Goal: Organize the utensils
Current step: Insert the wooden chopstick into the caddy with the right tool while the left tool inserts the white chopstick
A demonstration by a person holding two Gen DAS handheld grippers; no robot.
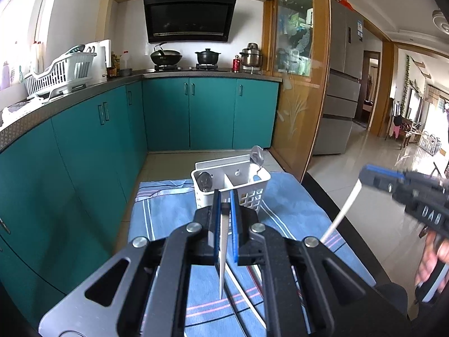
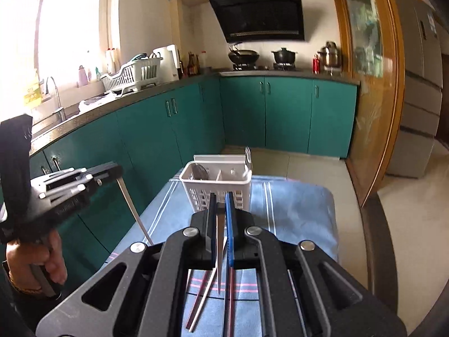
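closest to my left camera, my left tool (image 1: 224, 213) is clamped narrow on a white chopstick (image 1: 223, 252) that hangs tip-down between the blue pads. my right tool (image 2: 221, 219) grips a second white chopstick (image 2: 220, 252) the same way, tip pointing down over the blue striped cloth (image 2: 294, 210).

ahead of both tools, at the far end of the cloth, stands the white utensil caddy (image 1: 252, 193), upright, split by a divider. a spoon bowl (image 1: 204, 181) sits in its left compartment and another spoon (image 1: 257, 154) rises above its far right corner.

open cloth lies between the tools and the caddy. to the right the cloth ends near the dark bench edge (image 1: 336, 210), with tiled floor beyond; to the left the bench drops off toward the teal cabinets (image 1: 84, 154).

only the right view shows the loose chopsticks (image 2: 202, 295) lying on the cloth beneath that tool, some dark, one pale. the left view shows one pale stick (image 1: 247, 297) lying on the cloth below. each view catches the other tool from the side, with the hand (image 2: 47, 258) holding it.
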